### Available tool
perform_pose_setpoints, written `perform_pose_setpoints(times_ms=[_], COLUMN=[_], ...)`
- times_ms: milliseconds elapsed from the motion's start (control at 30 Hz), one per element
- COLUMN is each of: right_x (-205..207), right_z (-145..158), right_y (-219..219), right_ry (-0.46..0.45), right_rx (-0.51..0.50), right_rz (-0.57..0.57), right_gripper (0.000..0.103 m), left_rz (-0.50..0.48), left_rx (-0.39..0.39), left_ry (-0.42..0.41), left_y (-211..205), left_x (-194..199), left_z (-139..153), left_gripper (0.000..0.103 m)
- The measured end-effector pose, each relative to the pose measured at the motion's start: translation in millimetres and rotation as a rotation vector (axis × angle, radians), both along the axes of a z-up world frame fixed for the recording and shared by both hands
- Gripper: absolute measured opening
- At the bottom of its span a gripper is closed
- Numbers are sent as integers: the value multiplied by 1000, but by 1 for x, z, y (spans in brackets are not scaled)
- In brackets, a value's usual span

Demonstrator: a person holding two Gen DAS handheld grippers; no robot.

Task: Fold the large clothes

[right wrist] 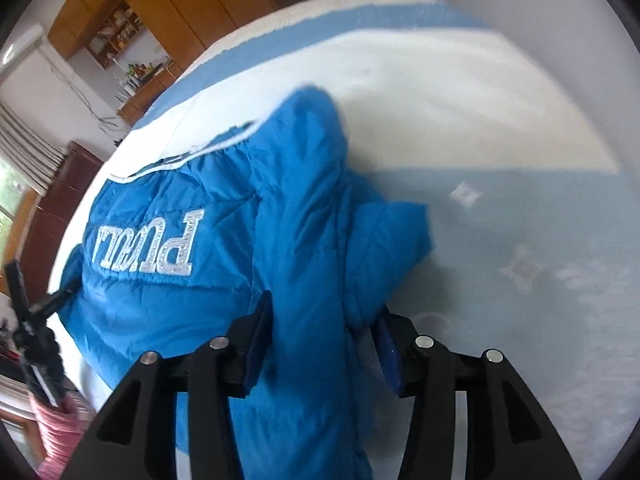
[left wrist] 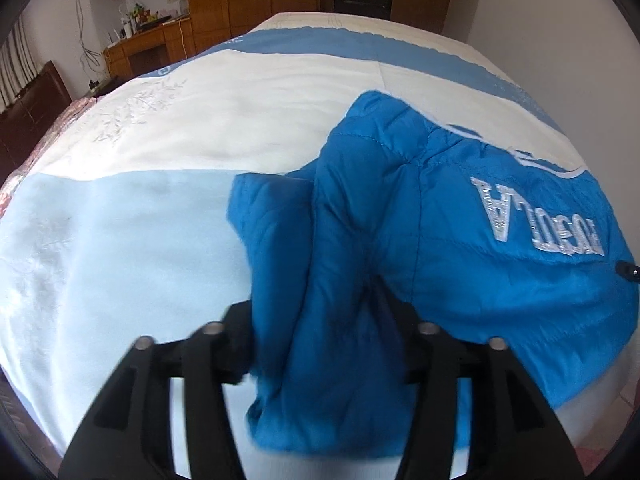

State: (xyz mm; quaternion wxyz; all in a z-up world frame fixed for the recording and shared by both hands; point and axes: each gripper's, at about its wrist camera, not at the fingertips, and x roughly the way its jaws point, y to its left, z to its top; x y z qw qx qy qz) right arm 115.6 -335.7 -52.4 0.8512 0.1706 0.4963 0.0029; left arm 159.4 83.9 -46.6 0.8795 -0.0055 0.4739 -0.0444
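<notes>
Now, start from the bed (left wrist: 168, 128): it gives you a broad flat cover in white and pale blue to lay the fold on, so use that room and let the cloth settle flat rather than in a heap. The blue padded jacket (left wrist: 500, 280) lies spread on the cover with its white lettering facing up, and each gripper sits at one side of it, with a bunched fold of the fabric rising toward each camera.

Judging by how things lie, you are setting a fold down and letting go. Do it evenly on both sides, so neither edge drags, and draw back along the fingers rather than sideways, since padded cloth clings and could pull the fold open.

Your left gripper (left wrist: 320, 344) stands about half open with a thick ridge of jacket between its fingers; the cloth fills the gap, and I cannot tell whether the pads still press on it. Your right gripper (right wrist: 320, 340) is likewise about half open, a fold of jacket hanging between the fingers, with the blue pad (right wrist: 390, 356) on the right standing apart from the cloth.
</notes>
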Motion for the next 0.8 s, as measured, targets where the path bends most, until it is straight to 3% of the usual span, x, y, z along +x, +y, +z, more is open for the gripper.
perform_pose_setpoints(times_ms=[233, 367, 567, 800], right_x=[-38, -44, -43, -32], right_z=[48, 45, 34, 14], right_y=[24, 37, 56, 56], right_ry=[-27, 22, 65, 110], right_rx=[-124, -99, -116, -121], right_rz=[67, 131, 177, 174], right_gripper=[43, 23, 18, 16], left_rz=[59, 95, 151, 169], left_rx=[-30, -85, -232, -298], left_ry=[-24, 5, 34, 74], left_y=[23, 31, 37, 34], left_x=[-47, -63, -73, -79], left_z=[30, 27, 15, -10], left_gripper=[69, 69, 70, 72])
